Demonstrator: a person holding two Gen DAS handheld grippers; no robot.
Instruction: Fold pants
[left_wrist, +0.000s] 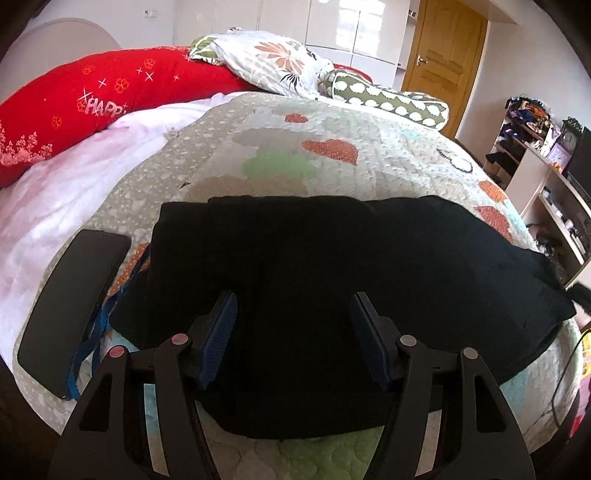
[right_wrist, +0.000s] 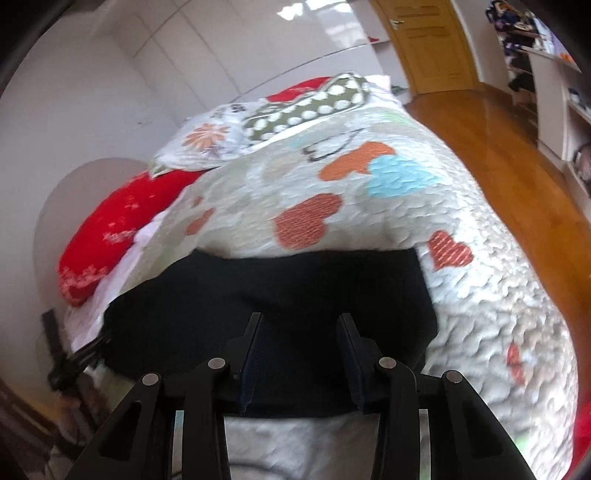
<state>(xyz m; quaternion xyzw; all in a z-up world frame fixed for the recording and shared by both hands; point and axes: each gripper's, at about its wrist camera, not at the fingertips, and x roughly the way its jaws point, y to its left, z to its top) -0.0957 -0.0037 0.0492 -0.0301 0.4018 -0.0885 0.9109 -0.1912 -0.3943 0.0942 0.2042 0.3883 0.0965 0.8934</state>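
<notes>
Black pants (left_wrist: 332, 258) lie folded in a wide band across the near part of a quilted heart-print bedspread (left_wrist: 332, 147). My left gripper (left_wrist: 295, 299) hangs over their left half, jaws wide apart, the blue pads (left_wrist: 218, 332) clear of the cloth. In the right wrist view the pants (right_wrist: 295, 288) end at a square right edge. My right gripper (right_wrist: 300, 319) sits above their near edge with a narrower gap. Dark cloth shows between its fingers (right_wrist: 255, 354), and neither one presses on it.
A black phone (left_wrist: 74, 306) with a blue strap (left_wrist: 92, 343) lies just left of the pants. A red pillow (left_wrist: 110, 99), a floral pillow (left_wrist: 273, 59) and a dotted bolster (left_wrist: 391, 99) are at the head. Wooden floor (right_wrist: 498, 166) and shelves (left_wrist: 546, 184) lie to the right.
</notes>
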